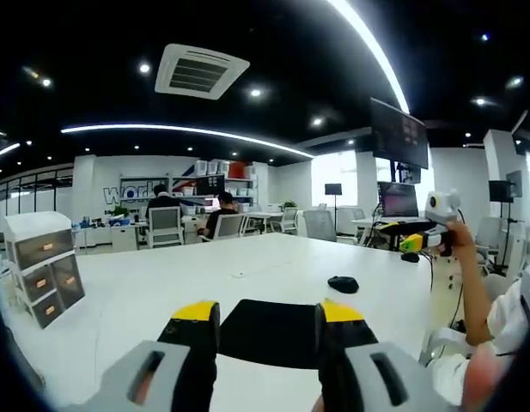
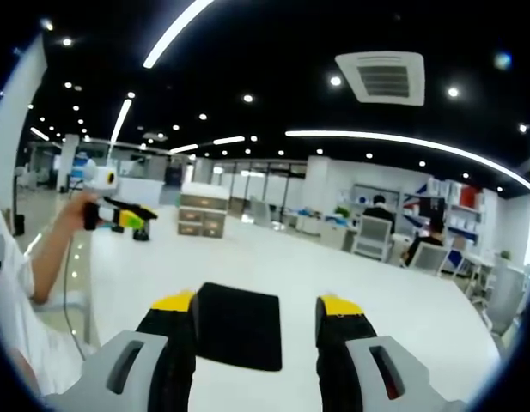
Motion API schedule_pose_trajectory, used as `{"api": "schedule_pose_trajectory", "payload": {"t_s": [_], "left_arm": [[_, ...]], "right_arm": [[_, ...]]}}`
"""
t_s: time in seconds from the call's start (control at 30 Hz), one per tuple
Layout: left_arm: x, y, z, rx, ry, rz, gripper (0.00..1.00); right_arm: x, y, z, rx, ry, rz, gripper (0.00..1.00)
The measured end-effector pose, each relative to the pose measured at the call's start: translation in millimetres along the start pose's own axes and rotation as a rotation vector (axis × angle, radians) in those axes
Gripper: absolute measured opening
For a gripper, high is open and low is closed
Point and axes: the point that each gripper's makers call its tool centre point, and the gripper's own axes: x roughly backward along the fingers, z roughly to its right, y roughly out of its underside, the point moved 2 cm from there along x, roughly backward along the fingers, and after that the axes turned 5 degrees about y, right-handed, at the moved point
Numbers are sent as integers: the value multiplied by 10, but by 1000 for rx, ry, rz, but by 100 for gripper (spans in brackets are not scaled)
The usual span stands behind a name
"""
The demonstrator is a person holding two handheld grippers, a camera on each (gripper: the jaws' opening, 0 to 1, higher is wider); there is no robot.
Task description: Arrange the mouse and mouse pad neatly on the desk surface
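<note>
A black mouse pad (image 1: 269, 333) lies flat on the white desk (image 1: 161, 292), just past my left gripper (image 1: 268, 313), whose yellow-tipped jaws stand open and wide apart with nothing held. A black mouse (image 1: 343, 283) rests on the desk to the right of the pad and a little beyond it. In the right gripper view the same mouse pad (image 2: 239, 326) lies ahead of my right gripper (image 2: 256, 303), which is open and empty. A hand holds the right gripper (image 1: 412, 242) up over the desk's right edge, and the left gripper (image 2: 131, 219) is held up at the left.
A small white drawer unit (image 1: 43, 266) stands at the desk's left edge, also seen as the drawer unit (image 2: 203, 215) far across. Office chairs (image 1: 166, 226), seated people and monitors (image 1: 399, 199) lie beyond the desk. A person's sleeve (image 1: 514, 318) is at the right.
</note>
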Motion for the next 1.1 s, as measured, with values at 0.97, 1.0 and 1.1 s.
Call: {"api": "schedule_pose_trajectory", "payload": {"t_s": [0.97, 1.0, 1.1], "left_arm": [[6, -3, 3, -1, -2, -5, 45], [7, -4, 1, -1, -2, -4, 45], [-1, 9, 2, -1, -2, -9, 45]], "right_arm": [[-117, 23, -203, 35, -54, -14, 54], [-125, 26, -211, 36, -57, -16, 54], [-144, 39, -239, 40, -62, -20, 54]]}}
